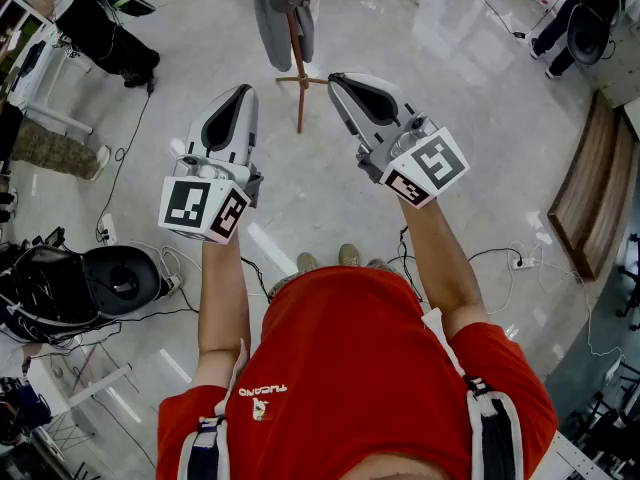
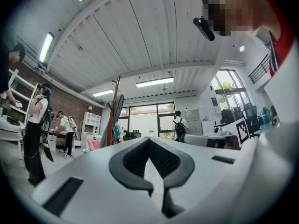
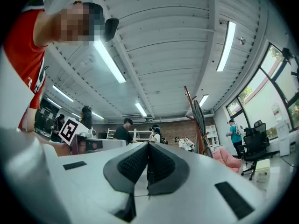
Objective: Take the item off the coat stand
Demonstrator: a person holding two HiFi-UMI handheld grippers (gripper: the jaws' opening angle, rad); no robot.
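Note:
The wooden coat stand (image 1: 298, 73) rises from the floor ahead of me, top centre in the head view. A grey garment (image 1: 282, 13) hangs from its top. My left gripper (image 1: 243, 90) is held up short of the stand, a little to its left, shut and empty. Just right of the pole, my right gripper (image 1: 333, 78) is likewise shut with nothing in it. In the left gripper view the stand (image 2: 113, 107) and garment (image 2: 118, 107) show far beyond the closed left gripper (image 2: 150, 140). From the right gripper (image 3: 148, 146), the stand (image 3: 190, 107) appears up to the right.
Cables and a power strip (image 1: 518, 262) lie on the glossy floor. A black case (image 1: 118, 280) sits at the left, a wooden bench (image 1: 585, 193) at the right. People (image 1: 100, 28) stand at the room's edges. An office chair (image 3: 256, 146) and pink seat (image 3: 226, 158) are behind the stand.

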